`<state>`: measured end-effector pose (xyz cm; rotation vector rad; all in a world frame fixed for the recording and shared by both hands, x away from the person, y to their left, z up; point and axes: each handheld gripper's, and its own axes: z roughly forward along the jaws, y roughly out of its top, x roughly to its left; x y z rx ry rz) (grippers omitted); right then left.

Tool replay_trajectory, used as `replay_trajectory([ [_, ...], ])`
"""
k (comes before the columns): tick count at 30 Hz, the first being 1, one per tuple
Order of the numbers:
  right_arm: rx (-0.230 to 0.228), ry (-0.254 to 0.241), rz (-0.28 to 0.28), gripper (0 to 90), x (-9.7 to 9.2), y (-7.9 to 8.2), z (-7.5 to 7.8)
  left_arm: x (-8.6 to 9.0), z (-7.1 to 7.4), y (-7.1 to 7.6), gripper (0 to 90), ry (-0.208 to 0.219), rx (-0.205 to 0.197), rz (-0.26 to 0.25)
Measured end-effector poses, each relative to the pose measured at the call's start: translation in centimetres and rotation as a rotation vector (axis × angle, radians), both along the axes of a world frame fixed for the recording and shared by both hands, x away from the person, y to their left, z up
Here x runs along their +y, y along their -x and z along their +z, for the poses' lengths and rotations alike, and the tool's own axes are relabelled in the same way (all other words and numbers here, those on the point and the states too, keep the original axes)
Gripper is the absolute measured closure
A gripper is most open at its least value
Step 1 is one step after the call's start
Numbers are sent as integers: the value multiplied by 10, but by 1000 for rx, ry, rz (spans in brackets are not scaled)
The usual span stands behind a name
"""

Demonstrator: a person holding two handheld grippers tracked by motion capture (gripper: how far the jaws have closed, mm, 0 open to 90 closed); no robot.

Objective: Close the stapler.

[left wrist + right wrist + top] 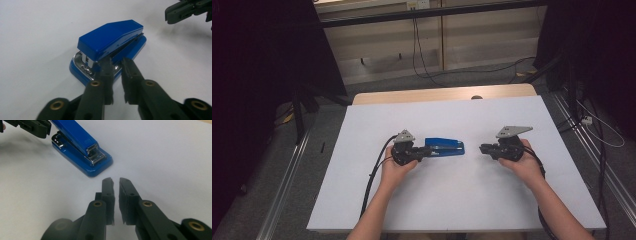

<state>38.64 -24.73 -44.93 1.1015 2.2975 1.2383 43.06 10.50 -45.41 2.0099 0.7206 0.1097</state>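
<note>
**Blue stapler lying between two pairs of jaws**

My left gripper [117,62] is covering the near corner of the glossy blue stapler [110,37], its chrome end half hidden, jaws slightly apart and gripping nothing. The stapler is lying flat mid-bench [452,200], on a smooth white top. My right gripper [115,181] is facing it nearby, ribbed black jaws parted by a sliver.

A white-topped table [452,195] with a pale wooden far edge [437,94] stands on grey carpet. A blue stapler [445,147] lies flat on the white surface near its middle, chrome hardware showing at both ends. A small dark round spot [476,97] sits on the wooden edge, well beyond the stapler.
</note>
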Motion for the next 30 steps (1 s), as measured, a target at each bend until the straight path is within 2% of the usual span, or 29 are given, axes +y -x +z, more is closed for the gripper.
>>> replay_trajectory([
  [3,5,-16,-11,750,0,2,0,2,5,4,665,6,1,1],
  [4,4,-16,-13,727,0,3,0,3,7,5,659,8,-5,-7],
  [7,4,-20,-8,661,-1,6,0,9,12,6,565,10,7,14],
  [9,4,-24,-11,622,0,9,0,14,13,7,539,28,14,32],
  [11,-3,-24,-12,602,0,12,2,18,14,8,473,11,17,42],
  [17,-22,-36,-19,523,2,15,6,29,19,13,329,11,11,77],
  [21,-32,-20,-9,459,4,20,8,37,23,18,272,16,4,86],
  [25,-44,-25,-12,398,3,26,12,46,25,22,229,17,0,103],
  [30,-48,-22,-19,347,-4,38,11,57,25,27,189,11,2,122],
])
